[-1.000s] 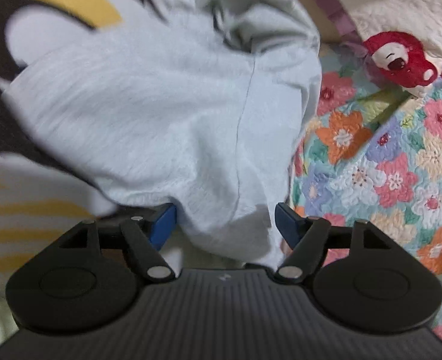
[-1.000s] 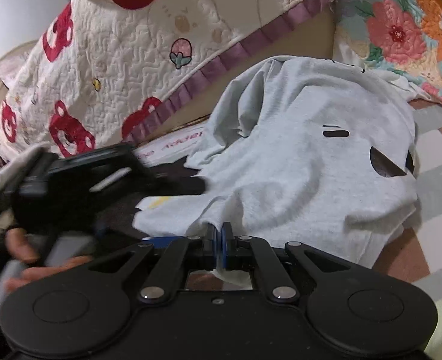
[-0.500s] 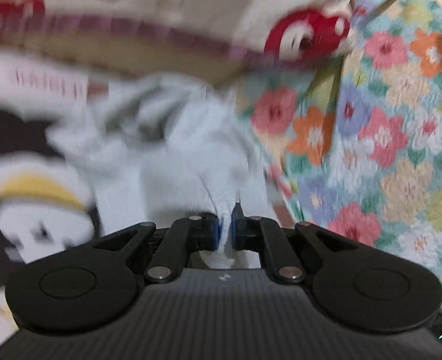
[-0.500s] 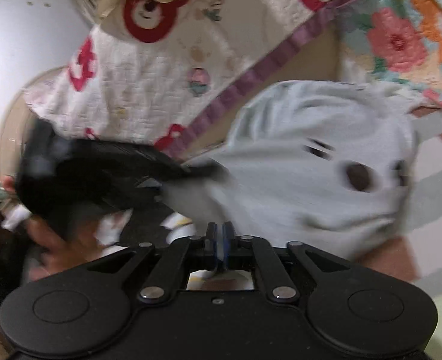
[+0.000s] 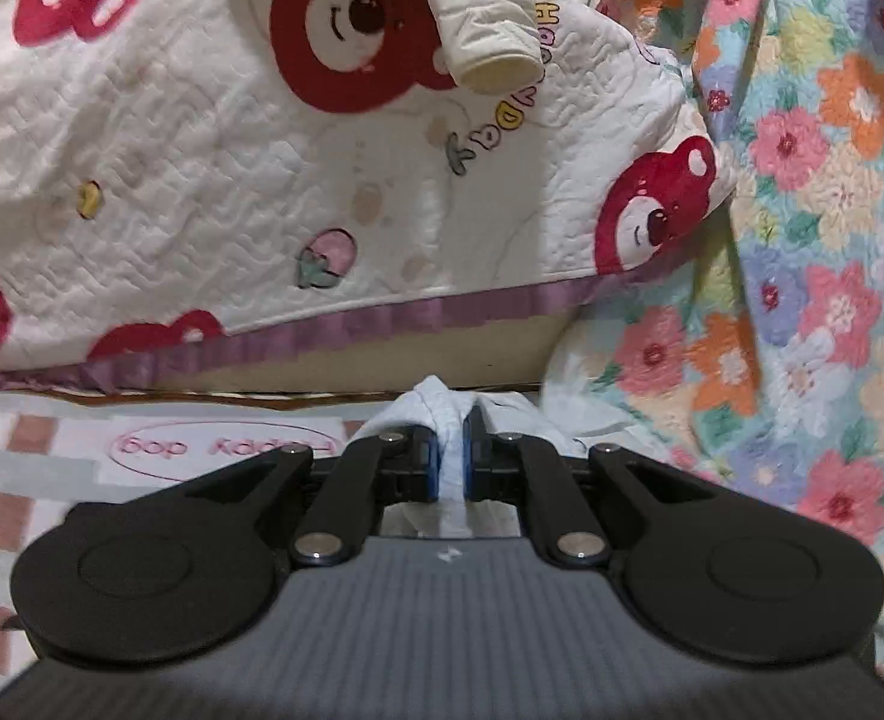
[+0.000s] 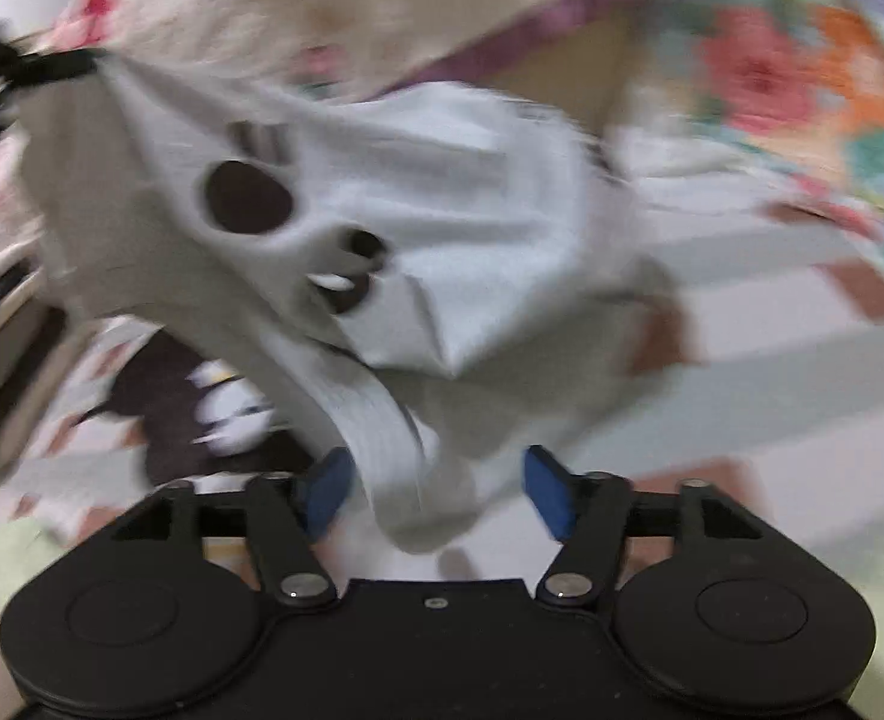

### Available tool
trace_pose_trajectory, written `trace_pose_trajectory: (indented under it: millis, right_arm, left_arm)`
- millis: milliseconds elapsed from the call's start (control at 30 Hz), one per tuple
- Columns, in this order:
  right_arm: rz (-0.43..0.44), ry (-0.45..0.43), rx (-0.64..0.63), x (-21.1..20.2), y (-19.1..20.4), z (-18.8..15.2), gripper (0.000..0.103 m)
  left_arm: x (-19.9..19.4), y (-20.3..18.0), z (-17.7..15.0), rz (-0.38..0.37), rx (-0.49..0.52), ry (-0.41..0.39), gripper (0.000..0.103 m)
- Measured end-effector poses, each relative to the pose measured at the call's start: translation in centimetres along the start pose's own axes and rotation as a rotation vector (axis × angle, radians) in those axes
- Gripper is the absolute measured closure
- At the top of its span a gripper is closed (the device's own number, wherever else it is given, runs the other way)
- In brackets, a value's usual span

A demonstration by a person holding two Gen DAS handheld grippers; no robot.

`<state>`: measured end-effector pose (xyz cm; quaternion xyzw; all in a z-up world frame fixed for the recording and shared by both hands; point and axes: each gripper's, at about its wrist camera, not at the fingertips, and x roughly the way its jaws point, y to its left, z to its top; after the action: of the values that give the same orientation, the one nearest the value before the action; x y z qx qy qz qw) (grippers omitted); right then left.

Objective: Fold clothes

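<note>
**Bedding and rugs around the work area**

A white quilted cover (image 5: 214,180) printed with red bears and a small strawberry fills the upper left and centre of the left wrist view, edged below by a purple ruffle (image 5: 334,333). A cream padded sleeve (image 5: 484,18) hangs over it at top centre. A floral quilt (image 5: 802,276) in pink, orange and blue occupies the right side. A checked rug (image 5: 40,468) with an oval pink logo lies at lower left. In the blurred right wrist view, a dark mat (image 6: 166,414) sits at lower left.
</note>
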<state>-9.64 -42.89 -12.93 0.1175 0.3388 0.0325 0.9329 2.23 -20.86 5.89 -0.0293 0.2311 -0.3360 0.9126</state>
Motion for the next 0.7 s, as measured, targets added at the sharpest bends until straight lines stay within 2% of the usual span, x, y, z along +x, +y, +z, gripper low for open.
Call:
trace_pose_trajectory:
  millis: [167, 267, 333, 367, 400, 433, 467, 567, 633, 667, 700]
  right_arm:
    - [-0.075, 0.034, -0.108, 2.5, 1.8, -0.7, 0.032]
    - [-0.127, 0.051, -0.179, 4.2, 2.9, -1.3, 0.032]
    - [-0.162, 0.062, -0.227, 5.3, 3.7, -1.7, 0.028]
    - [-0.185, 0.058, -0.243, 5.5, 3.8, -1.7, 0.028]
    - [-0.213, 0.048, -0.255, 5.5, 3.6, -1.5, 0.035]
    - [-0.220, 0.025, -0.242, 4.9, 3.2, -1.0, 0.051]
    - [-0.213, -0.008, -0.210, 3.9, 2.6, -0.3, 0.103]
    - [-0.191, -0.107, -0.106, 0.7, 1.0, 1.7, 0.103]
    - [-0.170, -0.174, -0.013, -2.3, -0.3, 2.8, 0.103]
    - [-0.149, -0.182, 0.037, -3.5, -0.9, 3.3, 0.103]
    - [-0.108, -0.148, 0.089, -3.9, -1.4, 3.5, 0.101]
  left_arm:
    - [-1.6, 2.2, -0.6, 0.015, -0.059, 0.004, 0.097]
    - [-2.8, 3.3, -0.7, 0.028, -0.082, -0.036, 0.097]
    - [-4.5, 3.7, -0.7, 0.101, -0.054, -0.111, 0.097]
    - [-5.4, 3.9, -0.7, 0.114, -0.026, -0.154, 0.097]
    - [-6.2, 4.2, -0.6, 0.131, -0.010, -0.171, 0.097]
    - [-6.7, 4.7, -0.4, 0.149, -0.008, -0.168, 0.097]
    - [-7.1, 5.3, -0.4, 0.149, -0.020, -0.155, 0.097]
    - [-7.9, 7.8, -0.8, 0.131, -0.091, -0.098, 0.097]
    - [-8.2, 9.9, -1.9, 0.102, -0.178, -0.046, 0.097]
    - [-8.4, 10.7, -2.4, 0.095, -0.212, -0.022, 0.097]
    - [-8.5, 11.2, -2.9, 0.098, -0.235, -0.016, 0.097]
